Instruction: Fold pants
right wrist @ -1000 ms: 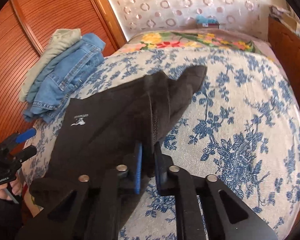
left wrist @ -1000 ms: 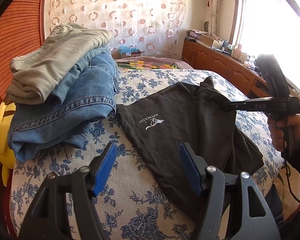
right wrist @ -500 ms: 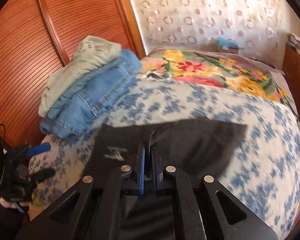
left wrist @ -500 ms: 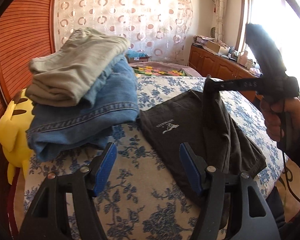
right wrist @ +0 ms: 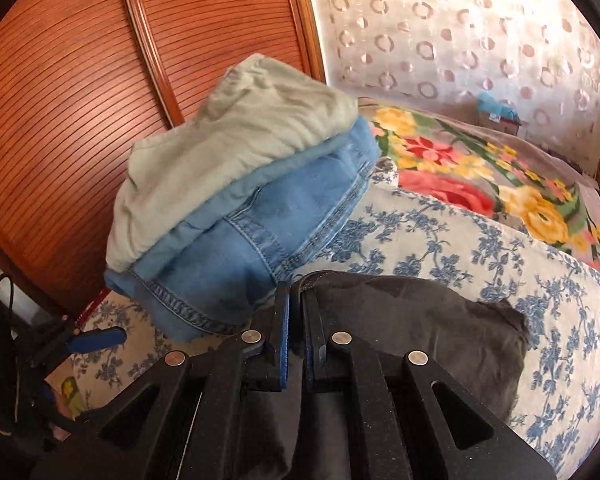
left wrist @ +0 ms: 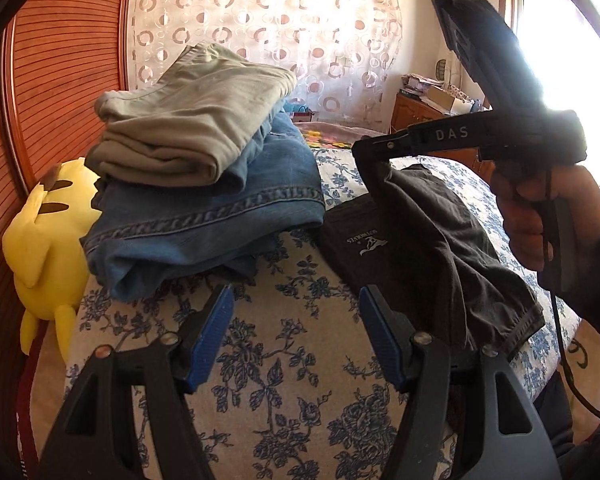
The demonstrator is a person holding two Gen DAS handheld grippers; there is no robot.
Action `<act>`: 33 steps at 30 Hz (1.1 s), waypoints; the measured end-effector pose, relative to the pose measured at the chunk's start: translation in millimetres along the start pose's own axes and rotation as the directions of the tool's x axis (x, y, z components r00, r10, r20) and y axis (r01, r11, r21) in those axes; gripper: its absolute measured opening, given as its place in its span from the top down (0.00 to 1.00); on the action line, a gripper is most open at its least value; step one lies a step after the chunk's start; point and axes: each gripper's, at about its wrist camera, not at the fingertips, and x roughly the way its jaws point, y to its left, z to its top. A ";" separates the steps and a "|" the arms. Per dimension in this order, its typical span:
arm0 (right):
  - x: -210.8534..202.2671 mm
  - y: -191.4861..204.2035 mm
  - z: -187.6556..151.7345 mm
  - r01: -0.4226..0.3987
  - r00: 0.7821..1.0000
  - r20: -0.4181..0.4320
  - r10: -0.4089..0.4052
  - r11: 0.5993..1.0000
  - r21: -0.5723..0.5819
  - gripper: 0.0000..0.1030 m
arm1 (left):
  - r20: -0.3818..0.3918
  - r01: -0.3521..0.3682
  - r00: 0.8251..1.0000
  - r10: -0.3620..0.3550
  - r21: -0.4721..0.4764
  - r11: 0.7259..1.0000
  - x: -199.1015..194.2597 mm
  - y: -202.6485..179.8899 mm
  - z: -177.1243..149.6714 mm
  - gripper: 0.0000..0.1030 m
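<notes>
Dark grey pants (left wrist: 432,248) with a small white logo lie on the blue-flowered bedspread (left wrist: 284,368). My right gripper (right wrist: 296,308) is shut on one edge of the pants (right wrist: 412,320) and holds that edge lifted over the rest of the cloth; the left wrist view shows this gripper (left wrist: 370,160) pinching the raised fabric beside the blue jeans. My left gripper (left wrist: 296,320) hangs open over bare bedspread, just left of the pants' near edge, with nothing between its fingers. In the right wrist view the left gripper (right wrist: 96,338) sits at the far left.
A stack of folded clothes, pale green trousers (left wrist: 192,128) on blue jeans (left wrist: 204,224), sits to the left of the pants. A yellow plush toy (left wrist: 44,240) leans against the wooden headboard (right wrist: 100,80). A flowered blanket (right wrist: 480,172) lies further up the bed.
My right gripper has carried the pants' edge up and leftward across the garment toward the jeans stack. My left gripper has drifted left along the bed, still open.
</notes>
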 end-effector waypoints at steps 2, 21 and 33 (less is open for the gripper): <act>2.3 -1.8 -2.2 0.010 1.000 -0.009 -0.010 1.000 0.013 0.87 | 0.000 -0.001 1.000 0.001 0.002 1.000 -0.5 -0.2 -0.6 0.37; -56.1 -39.3 -65.2 0.101 0.994 0.029 -0.102 0.995 0.018 0.68 | -0.025 0.051 0.998 -0.050 0.057 0.997 17.1 -41.0 6.0 0.37; -89.5 -50.7 -136.3 0.161 0.987 0.020 -0.162 0.986 0.043 0.68 | -0.062 0.098 0.994 -0.094 0.068 0.993 25.4 -60.8 -5.5 0.37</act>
